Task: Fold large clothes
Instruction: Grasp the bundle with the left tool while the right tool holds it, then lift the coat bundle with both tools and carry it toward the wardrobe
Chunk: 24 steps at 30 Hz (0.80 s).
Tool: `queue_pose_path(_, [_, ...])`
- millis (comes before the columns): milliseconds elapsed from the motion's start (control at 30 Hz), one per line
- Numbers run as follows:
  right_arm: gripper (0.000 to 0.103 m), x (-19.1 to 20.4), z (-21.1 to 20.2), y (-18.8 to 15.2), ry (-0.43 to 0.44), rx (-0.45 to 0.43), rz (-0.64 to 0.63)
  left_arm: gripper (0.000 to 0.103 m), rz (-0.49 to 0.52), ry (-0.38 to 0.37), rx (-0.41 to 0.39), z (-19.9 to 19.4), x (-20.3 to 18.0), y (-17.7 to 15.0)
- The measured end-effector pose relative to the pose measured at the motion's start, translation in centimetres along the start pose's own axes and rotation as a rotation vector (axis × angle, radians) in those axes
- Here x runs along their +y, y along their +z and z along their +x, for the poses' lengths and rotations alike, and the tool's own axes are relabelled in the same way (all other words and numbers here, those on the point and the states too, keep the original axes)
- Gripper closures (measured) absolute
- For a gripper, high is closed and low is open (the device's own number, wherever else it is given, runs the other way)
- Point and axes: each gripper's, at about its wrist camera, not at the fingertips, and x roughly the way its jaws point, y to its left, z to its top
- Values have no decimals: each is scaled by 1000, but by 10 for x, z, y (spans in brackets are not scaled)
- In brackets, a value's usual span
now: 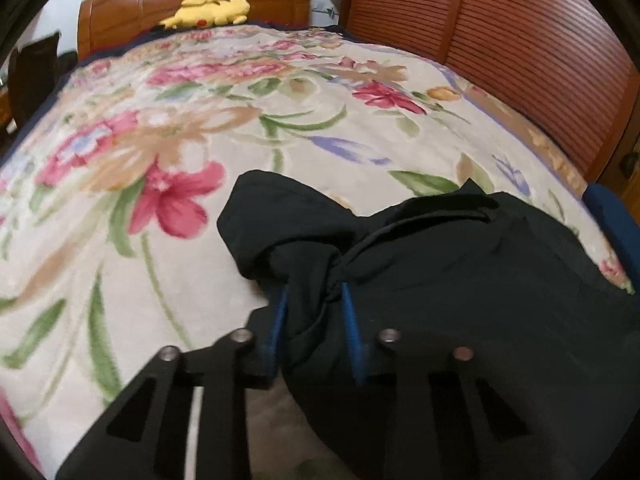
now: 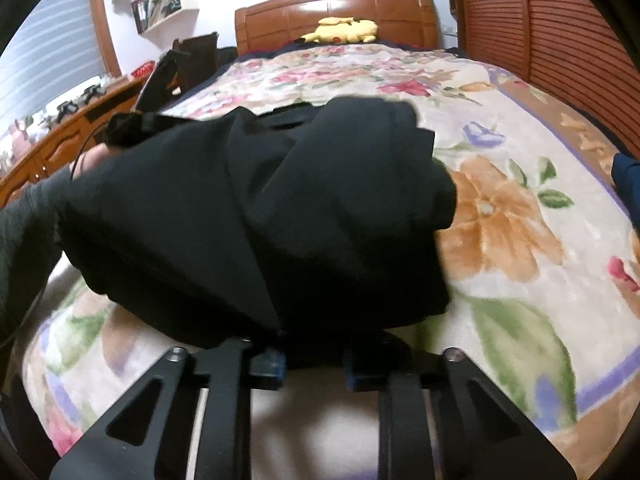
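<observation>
A large black garment (image 1: 460,280) lies crumpled on the near part of a floral bedspread (image 1: 180,128). In the left wrist view my left gripper (image 1: 316,292) is shut on a bunched fold of the garment, the cloth pinched between its blue pads (image 1: 352,328). In the right wrist view the same black garment (image 2: 280,208) is heaped in front of my right gripper (image 2: 314,354). Its near edge drapes over the fingertips and hides them, with cloth gripped between the blue pads (image 2: 274,362). A grey sleeve (image 2: 24,224) and hand reach in from the left.
The wooden headboard (image 2: 336,8) carries a yellow plush toy (image 2: 344,29) at the far end. Slatted wooden doors (image 1: 520,52) run along the right side. A wooden desk (image 2: 60,136) with small items and a dark chair (image 2: 196,56) stand to the left. Dark blue cloth (image 1: 616,216) lies at the right edge.
</observation>
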Motion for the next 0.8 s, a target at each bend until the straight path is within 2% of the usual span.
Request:
queue_pose_path(133, [94,-3,-9,4,-4,-40,2,94,10,52,-31,-21,-5,-3])
queue_pose_path(267, [96,-8,-21,10,-16,-92,14,95,31,96,-64,-46,-13,-6])
queue_pose_path(433, [96,-16,-42,17,-34,-164,29,96,59,115,-112,-78,-32,-3])
queue_pose_path(700, [97,-32,-90,22,-72,-250,33,96,118,136,-195,-119,-90,10])
queue_pose_path(800, [97,-35,-112,22,-111,-280,-13,97,130,135,-233,-129,-116,21])
